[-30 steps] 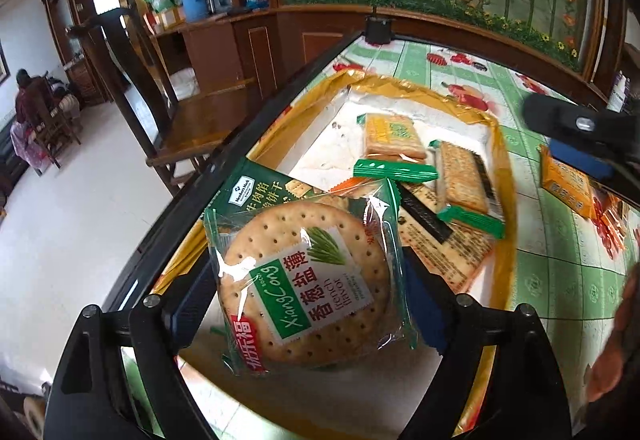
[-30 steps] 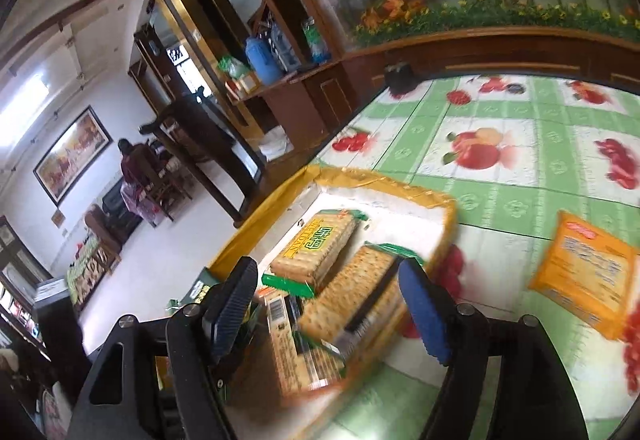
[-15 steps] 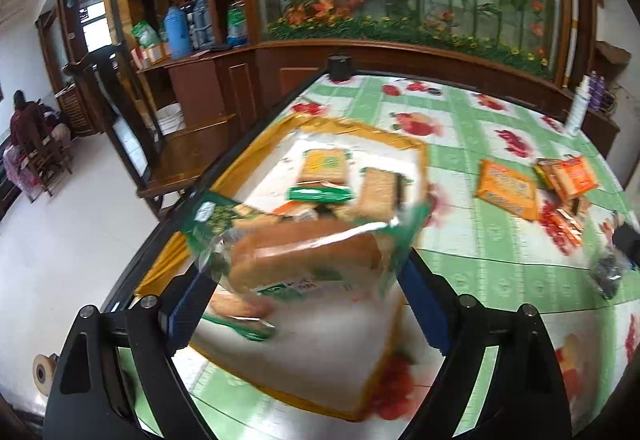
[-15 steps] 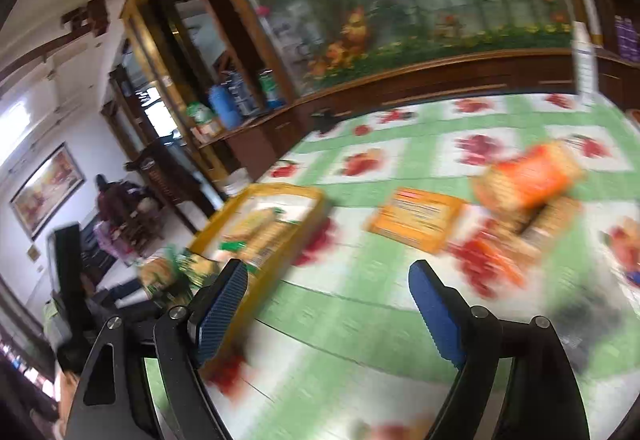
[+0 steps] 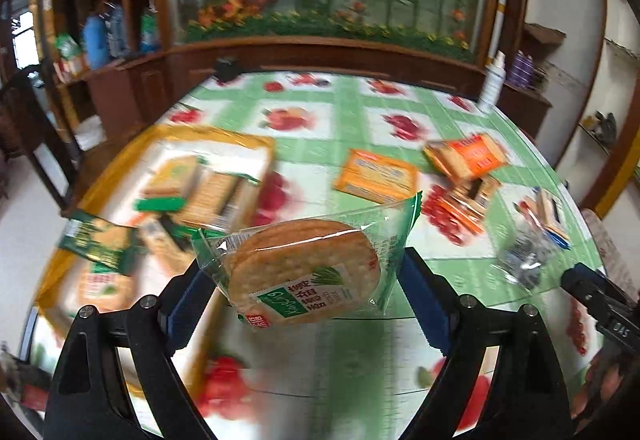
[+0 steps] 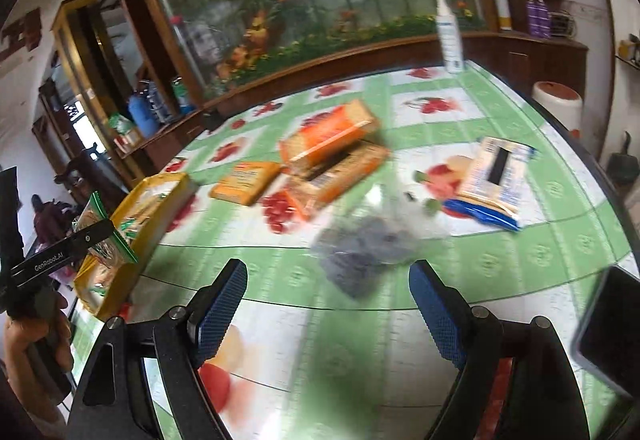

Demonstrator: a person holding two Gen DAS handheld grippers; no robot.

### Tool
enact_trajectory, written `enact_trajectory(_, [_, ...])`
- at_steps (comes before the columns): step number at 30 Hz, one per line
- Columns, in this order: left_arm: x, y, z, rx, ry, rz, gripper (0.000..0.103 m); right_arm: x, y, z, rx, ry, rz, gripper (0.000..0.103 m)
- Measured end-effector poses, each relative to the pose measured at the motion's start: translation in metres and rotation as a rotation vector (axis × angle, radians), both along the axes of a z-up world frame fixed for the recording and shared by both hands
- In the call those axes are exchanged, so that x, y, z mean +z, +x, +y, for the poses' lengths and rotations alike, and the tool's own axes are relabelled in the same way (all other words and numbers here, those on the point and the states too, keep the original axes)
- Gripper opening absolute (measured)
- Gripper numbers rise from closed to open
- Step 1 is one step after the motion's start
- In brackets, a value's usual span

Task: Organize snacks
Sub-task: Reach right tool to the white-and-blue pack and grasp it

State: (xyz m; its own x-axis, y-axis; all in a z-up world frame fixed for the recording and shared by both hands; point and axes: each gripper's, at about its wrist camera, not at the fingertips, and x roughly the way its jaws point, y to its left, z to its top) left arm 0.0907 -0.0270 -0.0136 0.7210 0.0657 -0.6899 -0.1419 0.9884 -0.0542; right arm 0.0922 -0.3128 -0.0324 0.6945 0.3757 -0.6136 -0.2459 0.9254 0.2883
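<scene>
My left gripper [image 5: 304, 300] is shut on a round cracker pack [image 5: 308, 268] with a green label, held above the table to the right of the yellow tray [image 5: 224, 138]. The tray holds several green cracker packs [image 5: 188, 188]. My right gripper [image 6: 326, 308] is open and empty, just short of a clear bag of dark snacks [image 6: 360, 244]. Orange packs [image 6: 332, 156] and a blue-and-white pack [image 6: 490, 180] lie beyond it. The left gripper with its pack also shows at the left edge of the right wrist view [image 6: 94, 236].
The table has a green and white fruit-print cloth [image 6: 520, 248]. A white spray bottle [image 6: 450, 36] stands at its far edge. A dark phone-like object [image 6: 608, 324] lies at the right. A wooden planter wall [image 5: 320, 52] backs the table; chairs stand at the left.
My left gripper has carried the round cracker pack from over the tray to the right. My right gripper has swung right, from the tray to the clear bag of dark snacks.
</scene>
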Motion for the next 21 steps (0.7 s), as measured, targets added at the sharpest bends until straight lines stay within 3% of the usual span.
enact_trajectory(7, [-0.017, 0.02, -0.04, -0.129, -0.077, 0.069, 0.09, -0.007, 0.012, -0.012, -0.019, -0.026, 0.036, 0.087])
enact_trajectory(11, [-0.012, 0.034, -0.086, -0.276, -0.126, 0.07, 0.09, 0.003, 0.018, -0.035, -0.121, -0.046, 0.02, 0.09])
enact_trajectory(12, [-0.011, 0.038, -0.099, -0.316, -0.119, 0.068, 0.09, 0.006, 0.024, -0.044, -0.174, -0.052, 0.033, 0.094])
enact_trajectory(16, [-0.007, 0.05, -0.155, -0.45, -0.042, 0.053, 0.09, 0.009, 0.065, -0.087, -0.382, -0.035, 0.134, 0.097])
enact_trajectory(21, [-0.01, 0.069, -0.186, -0.513, 0.005, 0.078, 0.089, -0.011, 0.112, -0.097, -0.401, -0.075, 0.256, 0.097])
